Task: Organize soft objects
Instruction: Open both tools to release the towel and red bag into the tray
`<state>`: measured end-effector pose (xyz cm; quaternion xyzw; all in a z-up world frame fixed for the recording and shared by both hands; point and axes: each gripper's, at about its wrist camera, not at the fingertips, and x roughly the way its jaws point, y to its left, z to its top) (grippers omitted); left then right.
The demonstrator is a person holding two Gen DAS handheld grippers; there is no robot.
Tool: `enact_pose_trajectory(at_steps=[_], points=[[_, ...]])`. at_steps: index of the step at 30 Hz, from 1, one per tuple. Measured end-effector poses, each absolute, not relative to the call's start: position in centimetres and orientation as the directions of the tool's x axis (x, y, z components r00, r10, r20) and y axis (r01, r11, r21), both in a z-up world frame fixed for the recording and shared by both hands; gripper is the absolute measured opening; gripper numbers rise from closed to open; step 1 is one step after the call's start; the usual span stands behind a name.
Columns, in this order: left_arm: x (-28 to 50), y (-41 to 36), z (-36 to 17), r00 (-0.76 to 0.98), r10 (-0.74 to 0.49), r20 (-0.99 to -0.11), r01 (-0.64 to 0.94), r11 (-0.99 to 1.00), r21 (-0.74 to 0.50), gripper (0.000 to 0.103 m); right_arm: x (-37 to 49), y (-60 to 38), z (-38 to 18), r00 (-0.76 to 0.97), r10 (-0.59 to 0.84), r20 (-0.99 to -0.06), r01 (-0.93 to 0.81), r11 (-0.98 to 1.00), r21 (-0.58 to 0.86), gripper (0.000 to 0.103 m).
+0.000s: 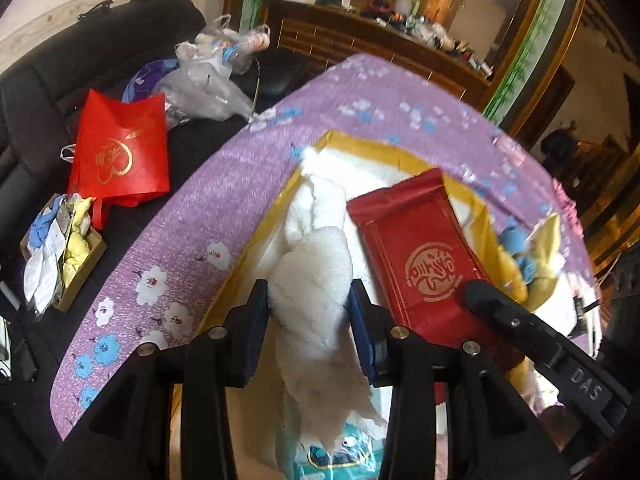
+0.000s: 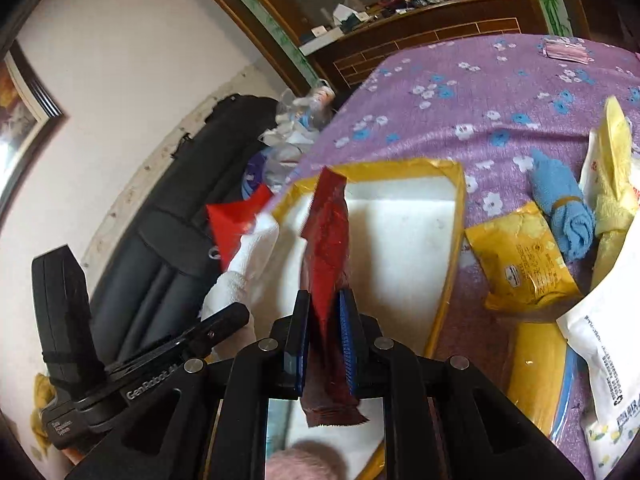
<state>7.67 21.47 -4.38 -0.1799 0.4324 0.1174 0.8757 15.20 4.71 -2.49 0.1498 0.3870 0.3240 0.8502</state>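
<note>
The table (image 2: pixel 500 92) fills most of what I see, draped in a purple cloth (image 1: pixel 224 200) printed with white and blue flowers. To its left runs a dark sofa (image 1: pixel 60 76), where a red bag (image 1: pixel 120 148) with a gold heart, some clear plastic bags (image 1: pixel 208 76) and a small cardboard box (image 1: pixel 64 256) stuffed with cloths are lying.

On the table sits a shallow tray (image 2: pixel 404 232) with a yellow rim and a white bottom. My two claws hang over it.

My left claw (image 1: pixel 310 312) is clenched on a white fluffy towel (image 1: pixel 312 280); the towel bulges out between the blue pads and droops below them, above the tray's left side. My right claw (image 2: pixel 325 340) is clenched on a thin red packet (image 2: pixel 330 240), which stands on edge between the pads, just above the tray. From the left camera I see the packet's flat face with its gold round seal.

To the right of the tray, on the cloth, lie a yellow packet (image 2: pixel 524 256), a rolled blue towel (image 2: pixel 564 208) held by a band, and a yellow cloth (image 2: pixel 612 208) touching it. A white packet (image 2: pixel 604 328) with small print lies nearest at the right edge.
</note>
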Motion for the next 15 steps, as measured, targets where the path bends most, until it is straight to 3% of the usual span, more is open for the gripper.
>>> enact_pose_trajectory(at_steps=[9, 11, 13, 15], points=[[8.36, 21.23, -4.86, 0.576, 0.043, -0.817, -0.356, 0.912, -0.203, 0.041, 15.21, 5.16, -1.84, 0.464, 0.685, -0.562, -0.437, 0.729, 0.527, 0.018], [8.43, 20.89, -4.92, 0.570, 0.043, -0.821, -0.343, 0.920, -0.190, 0.042, 15.33, 5.22, -2.32, 0.460, 0.690, -0.559, -0.440, 0.724, 0.531, 0.026], [8.31, 20.65, -4.96, 0.567, 0.028, -0.824, -0.332, 0.923, -0.197, 0.042, 15.52, 5.25, -2.59, 0.461, 0.697, -0.550, -0.440, 0.717, 0.540, 0.053], [8.09, 20.68, -5.23, 0.570, -0.015, -0.822, -0.328, 0.913, -0.244, 0.042, 15.50, 5.02, -2.57, 0.473, 0.704, -0.529, -0.444, 0.709, 0.548, 0.064]])
